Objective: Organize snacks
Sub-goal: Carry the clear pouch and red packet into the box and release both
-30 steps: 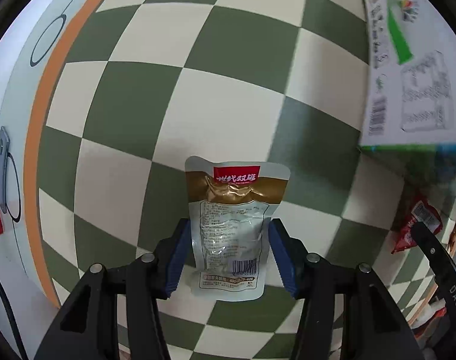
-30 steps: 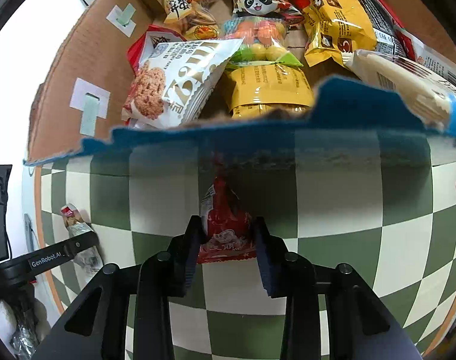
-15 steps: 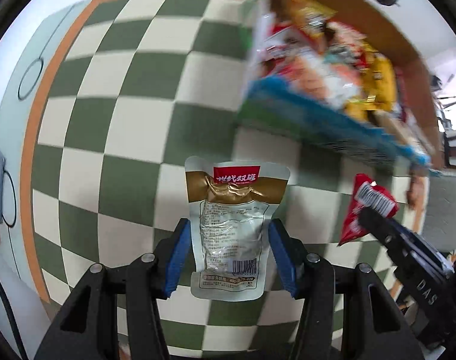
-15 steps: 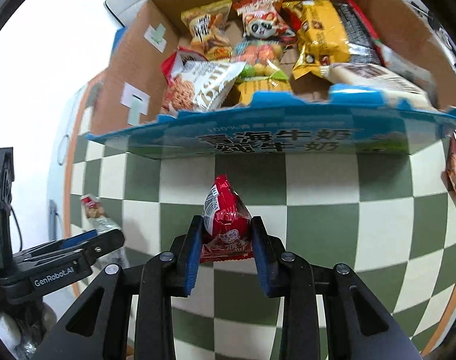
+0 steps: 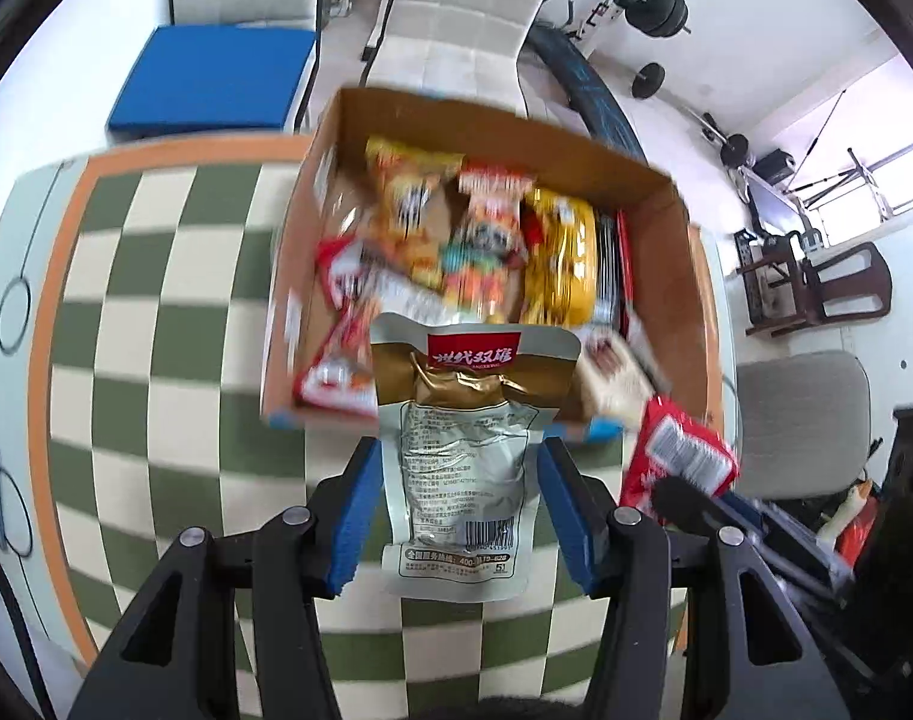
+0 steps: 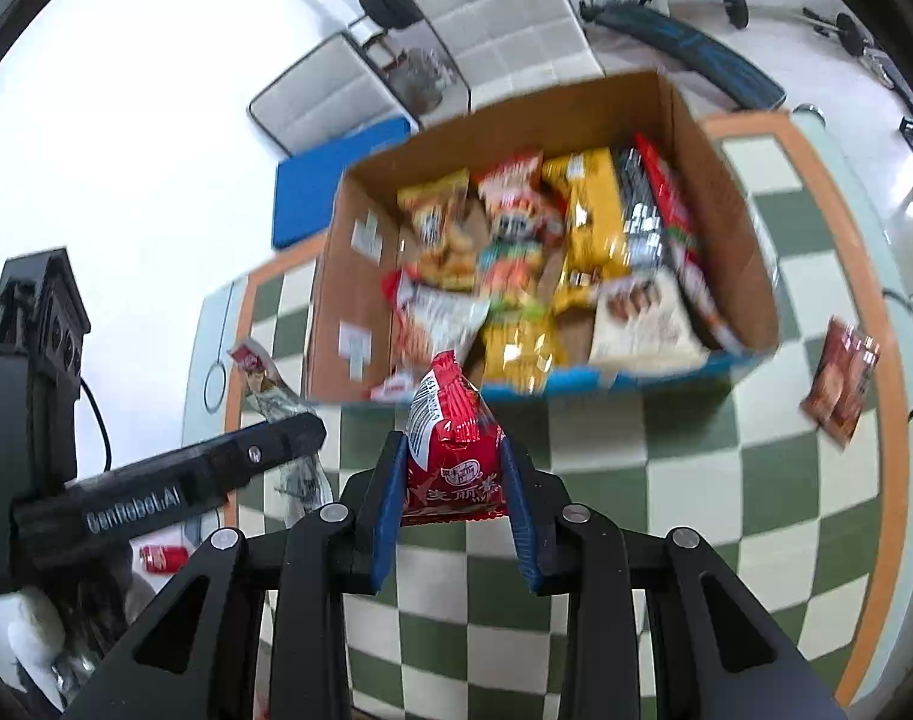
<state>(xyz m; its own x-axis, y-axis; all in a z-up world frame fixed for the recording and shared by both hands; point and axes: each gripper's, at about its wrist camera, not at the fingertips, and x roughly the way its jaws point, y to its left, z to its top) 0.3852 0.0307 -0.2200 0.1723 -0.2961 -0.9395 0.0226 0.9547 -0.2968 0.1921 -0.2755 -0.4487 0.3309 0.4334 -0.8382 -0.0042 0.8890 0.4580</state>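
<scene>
Rising from the checkered bench (image 5: pixel 156 360) toward the open cardboard box (image 5: pixel 672 276), now seen from above: left tool (image 5: pixel 456 504) clamped on silver-gold pouch (image 5: pixel 462 450), right tool (image 6: pixel 453 474) clamped on red packet (image 6: pixel 450 450), both packets now near the box's front edge.

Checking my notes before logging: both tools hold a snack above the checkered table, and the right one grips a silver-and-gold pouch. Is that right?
Not quite. The right tool grips a red packet, as the right wrist view shows. The silver-and-gold pouch is in the left tool.
</scene>
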